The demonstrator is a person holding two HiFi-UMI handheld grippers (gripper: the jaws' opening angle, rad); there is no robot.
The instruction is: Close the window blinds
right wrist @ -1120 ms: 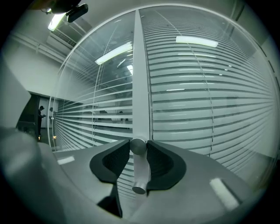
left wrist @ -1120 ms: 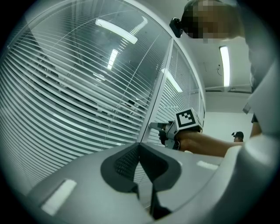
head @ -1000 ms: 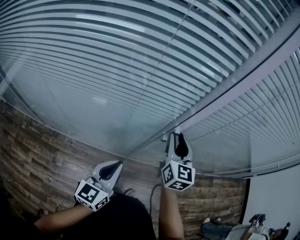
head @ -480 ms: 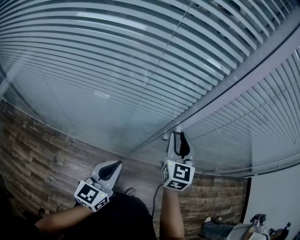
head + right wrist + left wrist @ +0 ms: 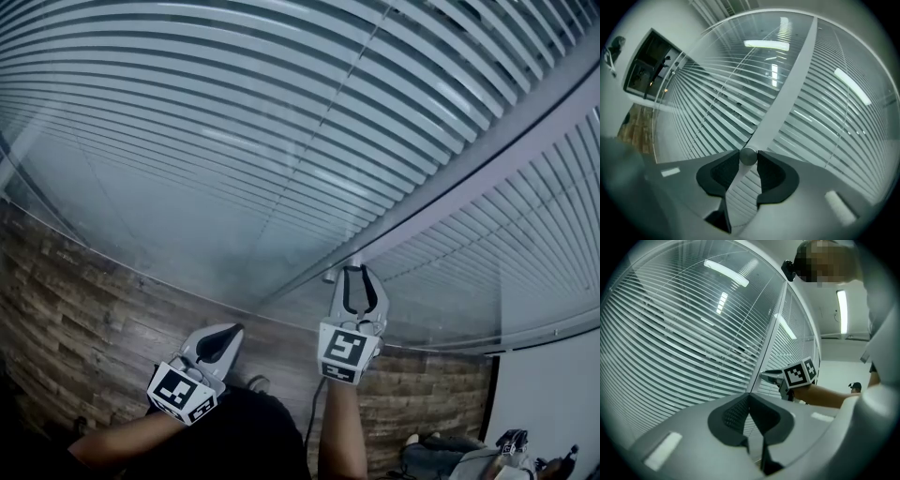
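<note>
White slatted window blinds [image 5: 234, 122] hang behind a glass pane, split by a pale upright frame bar [image 5: 469, 178]. A small round metal knob [image 5: 748, 156] sticks out of that frame bar [image 5: 787, 79]. My right gripper [image 5: 354, 274] reaches level up to the bar and is shut on the knob, with a dark pad on each side of it [image 5: 748, 157]. My left gripper [image 5: 228, 330] hovers lower left, away from the glass, shut and holding nothing [image 5: 751, 397]. The left gripper view also shows the right gripper [image 5: 801, 373] against the bar.
Brown wood-plank floor [image 5: 84, 300] runs along the foot of the glass. A white wall [image 5: 553, 403] stands at the lower right, with a dark object [image 5: 511, 445] at its base. A cable [image 5: 307, 398] trails on the floor near my feet.
The right gripper has rolled about its own axis while staying on the knob, so its marker cube shows a different face. The left gripper has not moved.
</note>
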